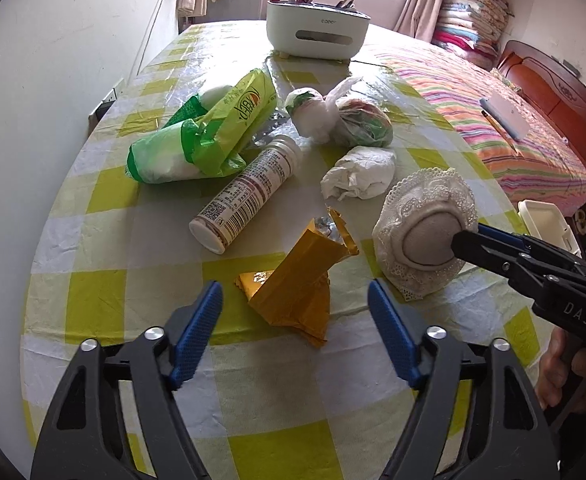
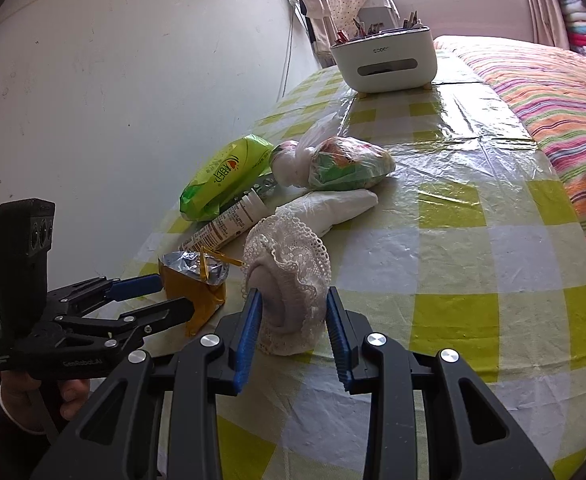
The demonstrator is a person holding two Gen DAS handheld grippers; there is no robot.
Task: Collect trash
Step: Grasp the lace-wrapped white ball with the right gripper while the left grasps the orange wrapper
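Yellow-and-white checked plastic covers the worktop [image 1: 105,304], which stands between a pale wall and a bed with a striped blanket [image 1: 489,108]. My right gripper [image 2: 293,312] has its fingers pressed on a rolled, lace-trimmed sock [image 2: 289,280] that rests on the cloth. My left gripper [image 1: 295,308] hangs partly open over a torn orange wrapper [image 1: 301,280] just beside the sock; the fingers stand either side of it without touching it. Behind these lie a labelled bottle [image 1: 249,192] on its side, a green wet-wipe packet [image 1: 205,140], a crumpled white tissue [image 1: 361,174] and a knotted plastic bag [image 1: 349,120]. At the far end stands a white tissue box [image 1: 317,30] holding pens.
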